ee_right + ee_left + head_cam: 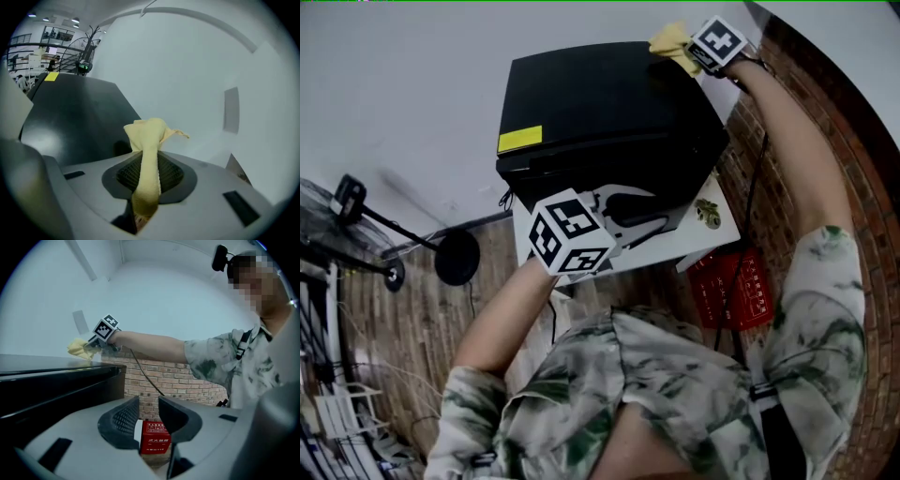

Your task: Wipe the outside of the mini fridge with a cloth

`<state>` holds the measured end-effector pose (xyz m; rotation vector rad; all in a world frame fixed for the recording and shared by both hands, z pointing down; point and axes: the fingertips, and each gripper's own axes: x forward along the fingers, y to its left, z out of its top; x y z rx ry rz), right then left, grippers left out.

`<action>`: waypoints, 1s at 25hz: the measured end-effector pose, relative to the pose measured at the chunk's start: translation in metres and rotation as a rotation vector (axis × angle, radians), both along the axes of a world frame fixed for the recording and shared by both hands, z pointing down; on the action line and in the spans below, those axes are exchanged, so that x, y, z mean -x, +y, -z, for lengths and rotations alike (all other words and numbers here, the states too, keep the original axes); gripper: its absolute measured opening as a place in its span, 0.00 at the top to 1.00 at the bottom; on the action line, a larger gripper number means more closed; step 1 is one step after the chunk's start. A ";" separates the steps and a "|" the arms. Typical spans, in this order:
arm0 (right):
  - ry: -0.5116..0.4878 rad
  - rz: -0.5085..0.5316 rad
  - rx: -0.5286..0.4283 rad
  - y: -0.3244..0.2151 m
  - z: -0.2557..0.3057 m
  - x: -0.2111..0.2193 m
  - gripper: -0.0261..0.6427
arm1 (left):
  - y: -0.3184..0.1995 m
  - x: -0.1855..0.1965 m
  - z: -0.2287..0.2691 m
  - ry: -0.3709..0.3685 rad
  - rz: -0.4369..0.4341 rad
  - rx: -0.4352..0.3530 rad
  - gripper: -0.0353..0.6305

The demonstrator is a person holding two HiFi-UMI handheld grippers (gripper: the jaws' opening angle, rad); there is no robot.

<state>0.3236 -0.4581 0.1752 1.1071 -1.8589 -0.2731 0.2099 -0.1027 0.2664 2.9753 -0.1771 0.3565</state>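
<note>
The black mini fridge stands on a white stand, with a yellow sticker on its top. My right gripper is at the top's far right corner, shut on a yellow cloth that rests on the lid. In the right gripper view the cloth is pinched between the jaws of the right gripper over the fridge top. My left gripper hovers open and empty by the fridge's near front edge. Seen from the left gripper, the fridge is at left and the cloth far off.
A red box lies on the brick-patterned surface right of the stand, also visible between the left jaws. A small greenish object sits on the stand. A black floor stand with round base is at left. A white wall backs the fridge.
</note>
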 end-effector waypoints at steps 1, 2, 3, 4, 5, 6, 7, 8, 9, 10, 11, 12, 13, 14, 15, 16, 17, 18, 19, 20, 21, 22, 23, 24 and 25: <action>-0.019 -0.006 -0.023 0.004 0.008 -0.006 0.83 | 0.003 0.000 -0.002 -0.002 -0.005 -0.005 0.77; -0.038 -0.018 -0.038 0.010 0.014 -0.013 0.83 | 0.006 0.000 -0.003 -0.002 -0.012 -0.009 0.77; -0.055 -0.036 -0.050 0.017 0.020 -0.023 0.83 | 0.009 0.000 -0.004 0.002 -0.024 -0.010 0.77; -0.069 -0.058 -0.063 0.025 0.027 -0.032 0.83 | 0.014 -0.001 -0.004 0.007 -0.039 -0.009 0.77; -0.085 -0.079 -0.074 0.032 0.032 -0.040 0.83 | 0.018 -0.002 -0.004 0.012 -0.052 -0.009 0.77; -0.102 -0.094 -0.079 0.039 0.035 -0.045 0.83 | 0.023 -0.002 -0.004 0.018 -0.064 -0.009 0.77; -0.118 -0.104 -0.078 0.044 0.036 -0.048 0.83 | 0.028 -0.002 -0.004 0.025 -0.074 -0.008 0.77; -0.132 -0.112 -0.073 0.049 0.035 -0.051 0.83 | 0.033 -0.004 -0.004 0.032 -0.085 -0.007 0.77; -0.140 -0.118 -0.067 0.054 0.031 -0.055 0.83 | 0.038 -0.008 -0.004 0.039 -0.098 -0.008 0.77; -0.145 -0.124 -0.062 0.058 0.026 -0.061 0.83 | 0.042 -0.014 -0.004 0.044 -0.114 -0.009 0.77; -0.149 -0.129 -0.061 0.061 0.022 -0.068 0.83 | 0.046 -0.022 -0.005 0.047 -0.129 -0.007 0.77; -0.157 -0.131 -0.062 0.062 0.018 -0.075 0.83 | 0.048 -0.033 -0.007 0.048 -0.143 -0.004 0.77; -0.168 -0.130 -0.063 0.062 0.013 -0.082 0.83 | 0.049 -0.045 -0.009 0.048 -0.153 -0.001 0.77; -0.182 -0.126 -0.060 0.060 0.007 -0.090 0.83 | 0.051 -0.059 -0.011 0.046 -0.159 -0.001 0.77; -0.199 -0.117 -0.054 0.058 0.000 -0.098 0.83 | 0.051 -0.073 -0.013 0.042 -0.163 -0.005 0.77; -0.221 -0.103 -0.046 0.055 -0.006 -0.105 0.83 | 0.049 -0.089 -0.014 0.043 -0.159 -0.012 0.77; -0.250 -0.083 -0.040 0.050 -0.009 -0.111 0.83 | 0.044 -0.105 -0.014 0.050 -0.146 -0.018 0.77; -0.288 -0.060 -0.036 0.045 -0.011 -0.115 0.83 | 0.035 -0.121 -0.013 0.065 -0.124 -0.021 0.77; -0.331 -0.038 -0.034 0.040 -0.011 -0.118 0.83 | 0.026 -0.136 -0.011 0.082 -0.100 -0.020 0.77; -0.374 -0.017 -0.030 0.035 -0.013 -0.119 0.83 | 0.018 -0.149 -0.009 0.097 -0.078 -0.018 0.77; -0.414 0.004 -0.023 0.030 -0.017 -0.118 0.83 | 0.012 -0.160 -0.009 0.105 -0.057 -0.017 0.77; -0.454 0.027 -0.015 0.024 -0.021 -0.114 0.83 | 0.005 -0.170 -0.009 0.108 -0.035 -0.022 0.77; -0.497 0.048 -0.007 0.017 -0.025 -0.110 0.83 | -0.003 -0.179 -0.008 0.106 -0.011 -0.028 0.77; -0.542 0.065 0.001 0.010 -0.028 -0.107 0.83 | -0.011 -0.188 -0.008 0.102 0.013 -0.033 0.77; -0.584 0.075 0.009 0.004 -0.033 -0.104 0.83 | -0.018 -0.197 -0.009 0.095 0.035 -0.035 0.77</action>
